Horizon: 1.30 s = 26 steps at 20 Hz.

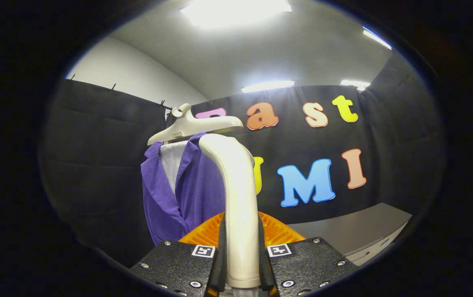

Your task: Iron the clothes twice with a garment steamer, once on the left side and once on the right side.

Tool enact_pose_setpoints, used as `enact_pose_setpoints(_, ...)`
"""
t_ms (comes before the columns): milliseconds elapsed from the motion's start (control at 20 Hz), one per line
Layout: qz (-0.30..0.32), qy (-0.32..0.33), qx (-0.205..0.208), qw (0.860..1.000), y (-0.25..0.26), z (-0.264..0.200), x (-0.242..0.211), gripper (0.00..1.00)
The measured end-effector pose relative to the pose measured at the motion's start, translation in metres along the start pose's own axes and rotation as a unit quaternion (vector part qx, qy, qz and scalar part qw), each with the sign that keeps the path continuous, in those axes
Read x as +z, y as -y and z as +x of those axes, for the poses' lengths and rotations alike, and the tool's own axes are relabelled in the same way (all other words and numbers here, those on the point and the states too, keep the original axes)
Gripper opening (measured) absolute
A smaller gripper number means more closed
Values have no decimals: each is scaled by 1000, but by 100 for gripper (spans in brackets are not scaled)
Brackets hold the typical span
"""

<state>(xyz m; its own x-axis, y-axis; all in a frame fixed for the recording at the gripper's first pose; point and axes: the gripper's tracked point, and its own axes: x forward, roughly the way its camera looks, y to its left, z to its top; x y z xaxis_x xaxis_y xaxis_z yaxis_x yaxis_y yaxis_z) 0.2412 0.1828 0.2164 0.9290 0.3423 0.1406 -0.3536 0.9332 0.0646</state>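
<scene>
A cream garment steamer handle [238,198] stands upright between my two black fingers [183,264], and both press on its sides, so my gripper [241,255] is shut on it. Its curved head bends over at the top toward the garment. Beyond it a purple garment [187,189] with a white inner layer [172,163] hangs on a cream hanger [191,123]. The steamer head sits close in front of the garment's right half and hides part of it; whether they touch cannot be told.
An orange ribbed part [275,231] shows just behind the fingers. A grey table top [360,231] lies to the right of the garment, against the black cloth wall. Ceiling lights [236,10] glare above.
</scene>
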Motion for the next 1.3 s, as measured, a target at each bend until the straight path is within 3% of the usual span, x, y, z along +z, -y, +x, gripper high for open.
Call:
enact_pose_setpoints(350,-31,0,27,999,-49,34,-1,32)
enact_pose_setpoints(600,-55,-41,45,997,-69,29,-48,32)
enact_pose_setpoints(1300,-49,-139,18,989,-66,-11,-153,33)
